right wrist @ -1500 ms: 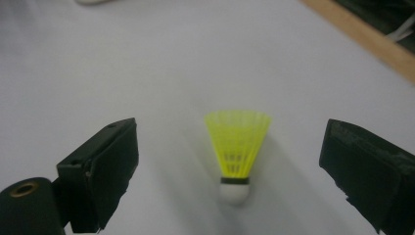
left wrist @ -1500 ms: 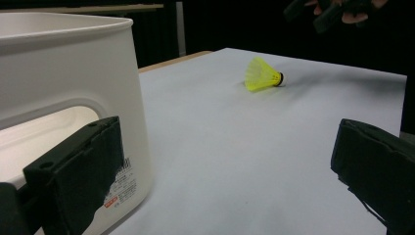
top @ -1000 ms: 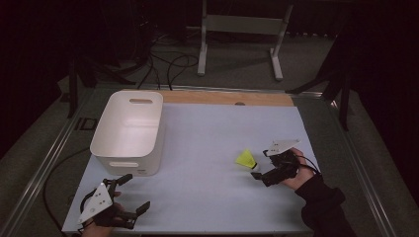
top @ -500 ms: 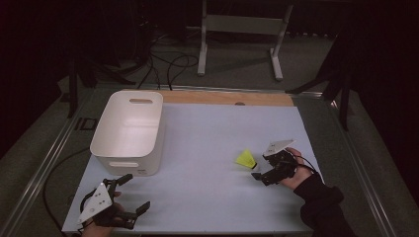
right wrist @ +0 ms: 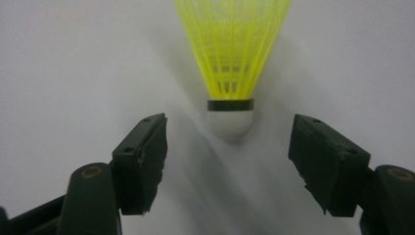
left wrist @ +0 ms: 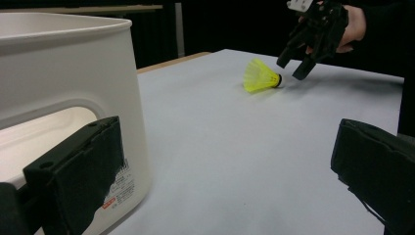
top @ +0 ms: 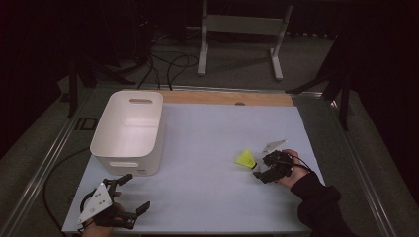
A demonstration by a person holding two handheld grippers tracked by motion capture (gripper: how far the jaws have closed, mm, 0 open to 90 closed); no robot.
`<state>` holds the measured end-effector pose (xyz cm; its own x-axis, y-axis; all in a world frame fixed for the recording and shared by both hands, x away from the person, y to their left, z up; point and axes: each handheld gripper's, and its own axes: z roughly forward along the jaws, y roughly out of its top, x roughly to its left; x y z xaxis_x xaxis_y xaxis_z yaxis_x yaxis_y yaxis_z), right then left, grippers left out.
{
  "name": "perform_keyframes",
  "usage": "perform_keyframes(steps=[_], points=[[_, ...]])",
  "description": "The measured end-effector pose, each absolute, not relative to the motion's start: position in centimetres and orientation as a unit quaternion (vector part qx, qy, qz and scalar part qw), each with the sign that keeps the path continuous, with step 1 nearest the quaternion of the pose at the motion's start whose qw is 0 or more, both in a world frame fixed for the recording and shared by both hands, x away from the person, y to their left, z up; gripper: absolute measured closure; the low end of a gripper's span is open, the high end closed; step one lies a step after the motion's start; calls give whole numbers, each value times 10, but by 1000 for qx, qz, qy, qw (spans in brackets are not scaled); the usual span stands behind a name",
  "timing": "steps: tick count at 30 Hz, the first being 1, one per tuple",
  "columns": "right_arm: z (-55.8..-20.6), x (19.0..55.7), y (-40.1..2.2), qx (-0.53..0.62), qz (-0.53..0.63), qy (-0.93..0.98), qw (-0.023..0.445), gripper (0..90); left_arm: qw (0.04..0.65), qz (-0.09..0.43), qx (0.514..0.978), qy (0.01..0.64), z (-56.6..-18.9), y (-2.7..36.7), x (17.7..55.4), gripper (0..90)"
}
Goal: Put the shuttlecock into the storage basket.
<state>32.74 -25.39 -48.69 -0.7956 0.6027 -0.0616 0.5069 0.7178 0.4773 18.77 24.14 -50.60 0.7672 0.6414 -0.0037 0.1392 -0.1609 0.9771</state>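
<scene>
Down at the near edge, around seven o'clock on the table (top: pixel 207 197), the left gripper (top: pixel 132 196) sits in the person's hand with its jaws spread wide and nothing between them. In the left gripper view those two black pads (left wrist: pixel 78 171) frame bare tabletop, with the white bin (left wrist: pixel 58 98) looming just beside the left one.

Moving up to about four o'clock, here's the action: the right gripper (top: pixel 261 173) is angled down at the yellow shuttlecock (top: pixel 245 159), which lies on its side on the pale table surface, skirt pointing away from the hand. The right gripper view gives the close look: the white cork nose (right wrist: pixel 230 125) sits just ahead of the tips, roughly midway across the gap. The jaws have just been closing in, but there is daylight on both sides. No contact, nothing gripped.

Further out at ten o'clock stands the white bin (top: pixel 129 129), well apart from the shuttlecock. Beyond the table's far wooden edge (top: pixel 227 98), at twelve o'clock, a grey stand (top: pixel 237 29) and loose cables (top: pixel 168 64) rest on the dark floor.
</scene>
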Motion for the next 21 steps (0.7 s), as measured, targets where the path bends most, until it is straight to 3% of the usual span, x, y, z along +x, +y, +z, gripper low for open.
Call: perform_keyframes(steps=[5,21], points=[[-491,331,-252,314,210,920,106,368,590,213,732,266,-506,241,188,0],[-499,338,-242,317,185,925,100,444,590,213,732,267,-506,241,188,0]])
